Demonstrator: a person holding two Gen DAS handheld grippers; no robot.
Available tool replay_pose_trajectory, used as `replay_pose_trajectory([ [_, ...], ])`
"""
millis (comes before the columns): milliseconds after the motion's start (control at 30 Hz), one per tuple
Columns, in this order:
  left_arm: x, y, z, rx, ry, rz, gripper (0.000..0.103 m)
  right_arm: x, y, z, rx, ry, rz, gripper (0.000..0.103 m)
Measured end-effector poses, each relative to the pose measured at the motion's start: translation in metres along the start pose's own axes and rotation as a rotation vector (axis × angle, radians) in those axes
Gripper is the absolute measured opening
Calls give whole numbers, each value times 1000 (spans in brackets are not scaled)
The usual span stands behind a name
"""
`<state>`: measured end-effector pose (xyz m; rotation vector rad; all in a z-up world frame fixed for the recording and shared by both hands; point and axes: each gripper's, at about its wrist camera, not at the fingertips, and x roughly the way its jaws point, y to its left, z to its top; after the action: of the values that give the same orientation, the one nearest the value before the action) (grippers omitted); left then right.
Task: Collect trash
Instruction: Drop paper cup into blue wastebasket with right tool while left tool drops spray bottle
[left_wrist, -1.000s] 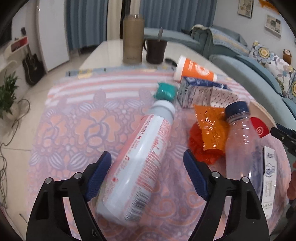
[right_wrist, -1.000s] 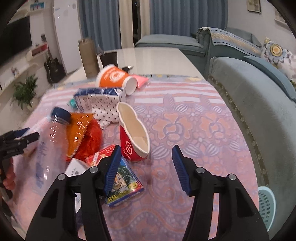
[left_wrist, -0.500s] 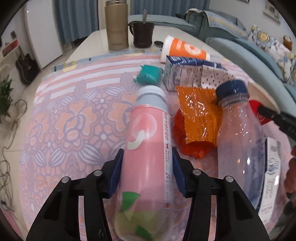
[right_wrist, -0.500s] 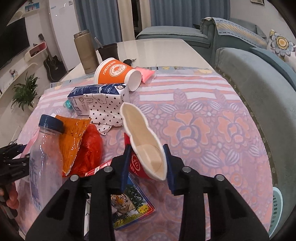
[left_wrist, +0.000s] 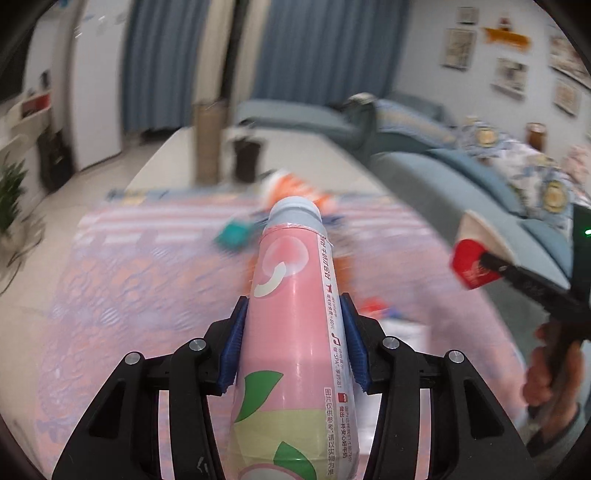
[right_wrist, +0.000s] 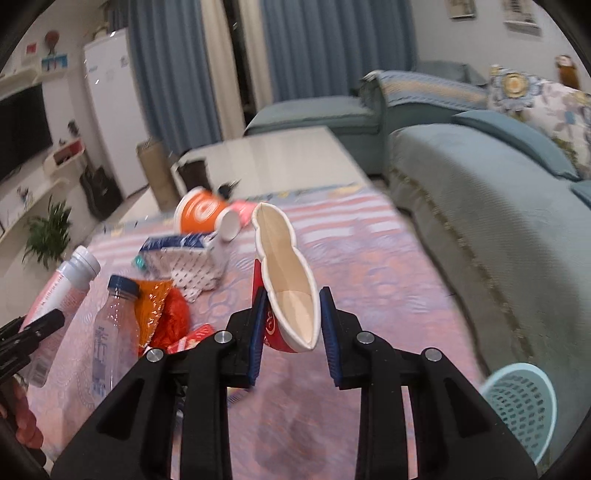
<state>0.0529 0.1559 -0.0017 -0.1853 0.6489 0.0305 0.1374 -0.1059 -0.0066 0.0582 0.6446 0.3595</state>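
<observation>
Blue curtains (right_wrist: 192, 74), teal sofa (right_wrist: 480, 206), white fridge (right_wrist: 110, 110), framed wall pictures (left_wrist: 509, 74).

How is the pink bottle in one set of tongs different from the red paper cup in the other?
The pink bottle keeps its round shape, while the red paper cup is squashed flat. The bottle is capped; the cup gapes open, showing its pale inside. The bottle sits in the left tongs, the cup in the right tongs. Both are clamped between blue pads and lifted clear of the flowered cloth.
</observation>
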Motion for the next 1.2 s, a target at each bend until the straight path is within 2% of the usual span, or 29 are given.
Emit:
replay_pose_trajectory([
  [100,-6,-51,9,32,-22,-122,46,-31,-30,-2,40,-34,-37,25],
  [233,-6,-120,13,105,-42,-189,46,-75,-74,-12,42,-81,-117,25],
  [400,1,-203,9,206,-27,-298,46,-113,-146,-37,120,-77,-245,25],
  [500,17,-250,-1,266,19,-370,46,-120,-186,-57,186,-42,-304,25],
  [633,55,-307,-30,337,142,-473,46,-112,-233,-95,273,58,-366,25],
  [733,90,-336,-58,384,256,-527,46,-99,-262,-124,341,145,-399,25],
  [933,139,-369,-103,429,419,-562,47,-63,-299,-173,476,309,-424,26],
  [1067,152,-377,-116,440,456,-559,47,-50,-313,-191,522,366,-431,27],
  [1100,153,-375,-116,428,457,-572,55,-46,-314,-191,528,374,-435,27],
  [1200,145,-366,-110,416,446,-569,56,-41,-314,-195,536,381,-441,27],
])
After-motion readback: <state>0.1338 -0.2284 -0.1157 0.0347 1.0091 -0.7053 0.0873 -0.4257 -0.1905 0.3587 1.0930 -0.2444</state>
